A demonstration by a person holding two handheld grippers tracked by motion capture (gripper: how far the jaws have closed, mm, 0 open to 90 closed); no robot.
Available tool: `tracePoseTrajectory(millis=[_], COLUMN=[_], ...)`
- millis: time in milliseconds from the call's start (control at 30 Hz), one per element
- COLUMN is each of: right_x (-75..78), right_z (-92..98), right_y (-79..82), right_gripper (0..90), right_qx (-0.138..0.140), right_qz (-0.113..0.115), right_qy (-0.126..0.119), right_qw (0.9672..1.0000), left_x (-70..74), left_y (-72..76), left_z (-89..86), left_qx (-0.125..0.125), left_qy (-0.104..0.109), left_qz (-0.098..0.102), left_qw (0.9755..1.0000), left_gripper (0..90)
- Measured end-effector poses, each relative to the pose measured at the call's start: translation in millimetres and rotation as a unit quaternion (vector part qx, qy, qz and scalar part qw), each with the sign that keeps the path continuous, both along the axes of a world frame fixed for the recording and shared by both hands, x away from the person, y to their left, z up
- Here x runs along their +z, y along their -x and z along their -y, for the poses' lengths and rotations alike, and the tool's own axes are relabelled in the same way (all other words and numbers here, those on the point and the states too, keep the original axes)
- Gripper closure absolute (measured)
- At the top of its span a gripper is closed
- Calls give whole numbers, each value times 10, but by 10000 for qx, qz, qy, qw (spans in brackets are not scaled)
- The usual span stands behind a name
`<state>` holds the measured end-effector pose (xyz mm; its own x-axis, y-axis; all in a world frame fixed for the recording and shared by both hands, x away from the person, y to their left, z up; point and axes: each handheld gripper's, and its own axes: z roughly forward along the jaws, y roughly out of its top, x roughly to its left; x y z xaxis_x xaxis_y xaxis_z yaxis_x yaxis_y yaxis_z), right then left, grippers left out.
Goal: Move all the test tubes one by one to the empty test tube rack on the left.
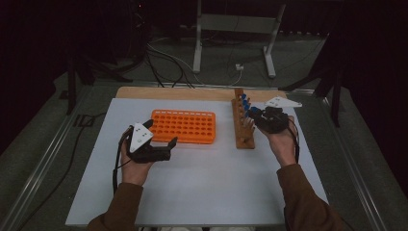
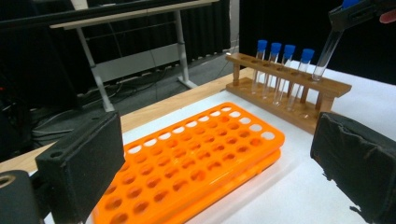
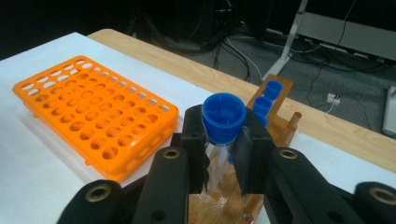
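1. Right tool [image 3: 223, 154] clamped on a blue-capped test tube [image 3: 224, 117], pads squeezing just under the cap, tube hanging straight down between them.
2. Same tube seen from the left gripper view [image 2: 326, 53], tilted slightly, lower end lifted just above the near end of the wooden rack [image 2: 299, 81], apart from the holes.
3. Four more capped tubes [image 2: 282, 70] standing upright in that rack, in a row to the left of the lifted one in that view.
4. From above, right tool [image 1: 253, 115] right over the middle of the wooden rack [image 1: 243, 139], at the right part of the white worktop [image 1: 202, 192].
5. Left tool [image 1: 161, 132] spread wide, nothing between the pads, hovering just near of the orange rack [image 1: 183, 126] at its near left corner.
6. Orange rack [image 2: 187, 158] flat on the worktop, all holes vacant, just left of the wooden rack, a narrow strip of worktop between them.
7. Held tube well apart from the left tool, on the far right side of the orange rack.
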<state>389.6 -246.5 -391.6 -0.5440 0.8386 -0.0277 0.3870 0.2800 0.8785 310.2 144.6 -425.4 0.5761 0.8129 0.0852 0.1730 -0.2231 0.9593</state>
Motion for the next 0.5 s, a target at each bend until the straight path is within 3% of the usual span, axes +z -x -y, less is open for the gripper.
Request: tracePoseTrajectory(millis=[500], right_x=[54], right_z=[-181], right_y=[94], right_gripper=[763], right_qx=[381], right_qz=[-76], right_qy=[-170], right_qw=[9991], left_x=[86], left_y=[-146], left_z=[484], left_qx=[-391], left_qy=[39], left_qz=[-122], left_qw=[9992], left_gripper=[46])
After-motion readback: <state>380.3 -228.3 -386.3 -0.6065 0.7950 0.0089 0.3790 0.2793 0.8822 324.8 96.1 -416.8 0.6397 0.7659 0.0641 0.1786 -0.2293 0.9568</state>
